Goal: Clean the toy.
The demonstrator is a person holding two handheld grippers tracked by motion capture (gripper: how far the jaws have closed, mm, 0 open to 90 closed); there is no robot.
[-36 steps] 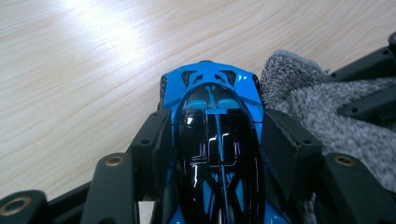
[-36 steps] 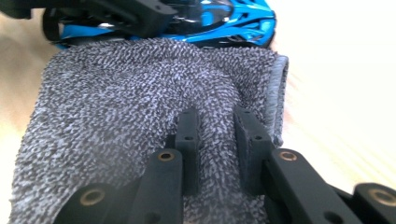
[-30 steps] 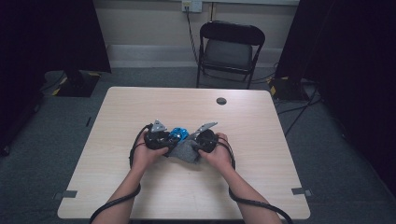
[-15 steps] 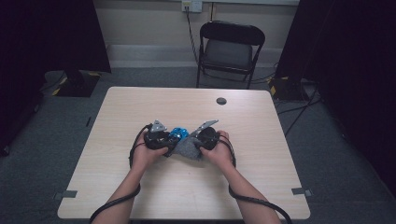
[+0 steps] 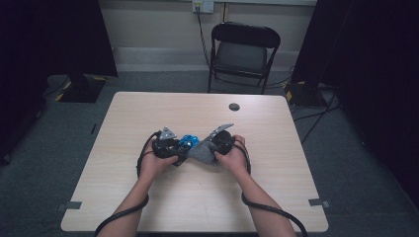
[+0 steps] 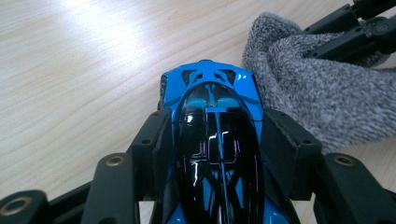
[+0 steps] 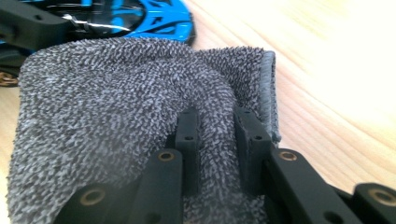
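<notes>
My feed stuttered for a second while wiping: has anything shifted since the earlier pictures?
Nothing visibly changed. The left claw stays clamped on the glossy blue and black toy car, the right claw keeps its pinch on the grey terry cloth beside it, and both hands stay mid-table.

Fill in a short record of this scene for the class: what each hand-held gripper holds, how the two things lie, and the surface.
left hand-held gripper: shut on the blue toy car
right hand-held gripper: shut on a fold of the grey cloth
cloth and car: cloth right beside the car; contact unclear
surface: light wooden table
also on table: small dark round thing, far side
</notes>
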